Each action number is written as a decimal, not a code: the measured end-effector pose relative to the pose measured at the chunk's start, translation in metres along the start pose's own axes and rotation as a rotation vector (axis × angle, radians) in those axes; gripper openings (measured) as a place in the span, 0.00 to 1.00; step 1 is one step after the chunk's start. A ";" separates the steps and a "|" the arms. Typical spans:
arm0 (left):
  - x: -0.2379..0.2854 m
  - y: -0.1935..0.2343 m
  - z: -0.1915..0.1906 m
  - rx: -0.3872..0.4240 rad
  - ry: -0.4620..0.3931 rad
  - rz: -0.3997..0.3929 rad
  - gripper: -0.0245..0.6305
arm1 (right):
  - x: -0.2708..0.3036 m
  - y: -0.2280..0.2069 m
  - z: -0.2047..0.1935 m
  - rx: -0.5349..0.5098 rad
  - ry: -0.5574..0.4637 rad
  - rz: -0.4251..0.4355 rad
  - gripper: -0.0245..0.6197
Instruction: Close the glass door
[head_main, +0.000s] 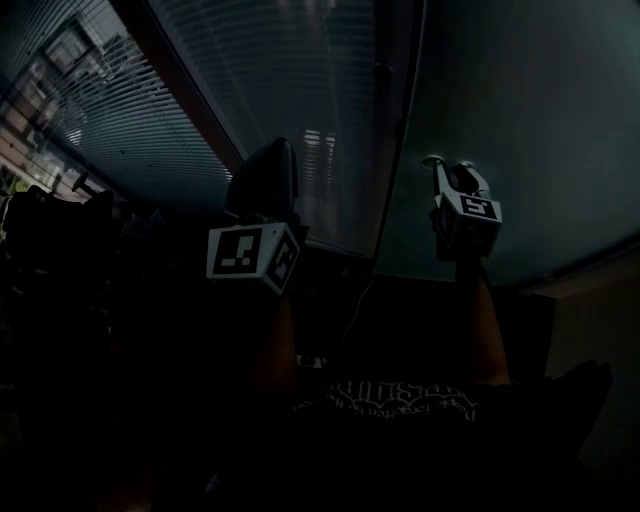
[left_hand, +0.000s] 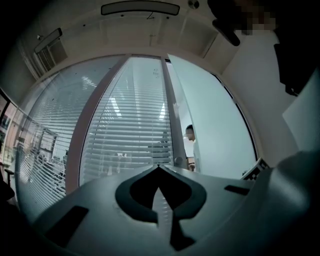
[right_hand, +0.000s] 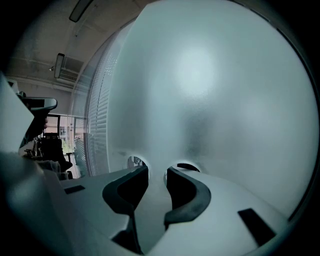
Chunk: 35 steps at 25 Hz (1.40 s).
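The glass door (head_main: 510, 120) stands right in front of you. Its frosted face fills the right gripper view, and a narrow gap shows at its edge beside the slatted partition (left_hand: 125, 125). Your right gripper (right_hand: 156, 171) has its fingers parted with nothing between them, and their tips are at the glass. Your left gripper (left_hand: 159, 169) has its fingers clenched on nothing. Expect a heavy, stiff, slick panel that offers nothing to pinch. Push flat and steadily near the free edge, and gently, because glass chips.

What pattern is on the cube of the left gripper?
Black-and-white square markers on the cube, clearest in the head view.
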<state>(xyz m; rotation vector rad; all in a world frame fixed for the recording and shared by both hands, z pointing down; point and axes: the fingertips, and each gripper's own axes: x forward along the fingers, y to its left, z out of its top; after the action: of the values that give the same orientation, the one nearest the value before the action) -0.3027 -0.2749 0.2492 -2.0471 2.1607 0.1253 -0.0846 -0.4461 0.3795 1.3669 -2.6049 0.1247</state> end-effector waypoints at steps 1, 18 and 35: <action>0.000 0.000 0.000 -0.001 -0.001 -0.001 0.03 | 0.000 0.000 0.001 -0.001 -0.002 -0.001 0.22; 0.027 0.012 -0.007 0.011 0.004 0.009 0.03 | 0.034 -0.014 0.012 0.007 -0.016 -0.014 0.22; 0.039 0.021 -0.015 0.012 0.014 0.019 0.03 | 0.053 -0.022 0.013 0.009 -0.019 -0.019 0.22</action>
<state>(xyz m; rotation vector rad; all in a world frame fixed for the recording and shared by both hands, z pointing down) -0.3264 -0.3143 0.2559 -2.0280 2.1839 0.1009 -0.0980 -0.5035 0.3781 1.4022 -2.6095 0.1212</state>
